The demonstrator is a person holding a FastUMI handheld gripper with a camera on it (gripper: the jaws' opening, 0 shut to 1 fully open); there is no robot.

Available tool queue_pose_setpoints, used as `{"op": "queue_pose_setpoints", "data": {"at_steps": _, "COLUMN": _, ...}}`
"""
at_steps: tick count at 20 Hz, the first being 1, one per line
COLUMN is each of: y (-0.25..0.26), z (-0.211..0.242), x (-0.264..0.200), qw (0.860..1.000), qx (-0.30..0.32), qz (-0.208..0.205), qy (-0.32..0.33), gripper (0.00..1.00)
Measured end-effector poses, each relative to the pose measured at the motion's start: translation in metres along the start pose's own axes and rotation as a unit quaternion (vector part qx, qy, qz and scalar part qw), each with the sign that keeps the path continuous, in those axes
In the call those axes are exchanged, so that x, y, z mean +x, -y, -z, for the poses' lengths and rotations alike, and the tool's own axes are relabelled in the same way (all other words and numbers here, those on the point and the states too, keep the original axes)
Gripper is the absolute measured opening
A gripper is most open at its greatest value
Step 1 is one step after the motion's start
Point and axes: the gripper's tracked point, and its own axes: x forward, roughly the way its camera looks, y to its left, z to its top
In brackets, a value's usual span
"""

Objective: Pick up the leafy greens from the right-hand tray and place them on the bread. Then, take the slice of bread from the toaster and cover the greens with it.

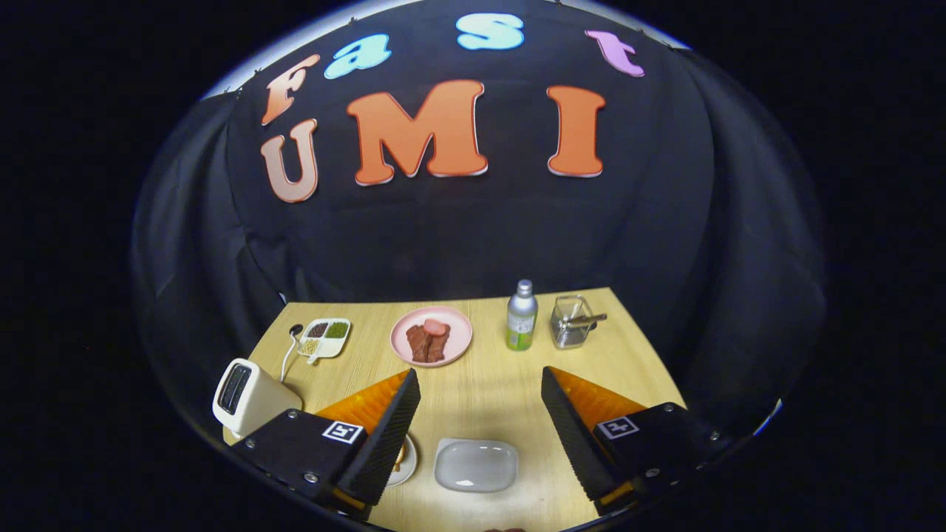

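— Spread wide apart, the gripper is seen with nothing held; a white tray lies between its fingers.

— And the bread?

— A plate is half hidden behind the left finger; the toaster's slots are dark. The bottle's label cannot be read.

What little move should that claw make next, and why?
Probably ease the gripper back and rightward. Its fingers stand wide open, holding nothing; the pale tray between them looks bare, and the right finger covers the right side of the table, where the greens' tray may lie.
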Motion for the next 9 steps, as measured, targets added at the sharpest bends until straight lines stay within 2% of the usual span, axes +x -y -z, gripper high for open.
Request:
{"op": "queue_pose_setpoints", "data": {"at_steps": 3, "y": 0.009, "z": -0.023, "x": -0.021, "qw": 0.997, "qx": -0.004, "qz": 0.000, "qy": 0.075, "gripper": 0.99}}
{"op": "queue_pose_setpoints", "data": {"at_steps": 9, "y": 0.022, "z": -0.033, "x": -0.043, "qw": 0.989, "qx": 0.016, "qz": 0.003, "qy": 0.149, "gripper": 0.99}}
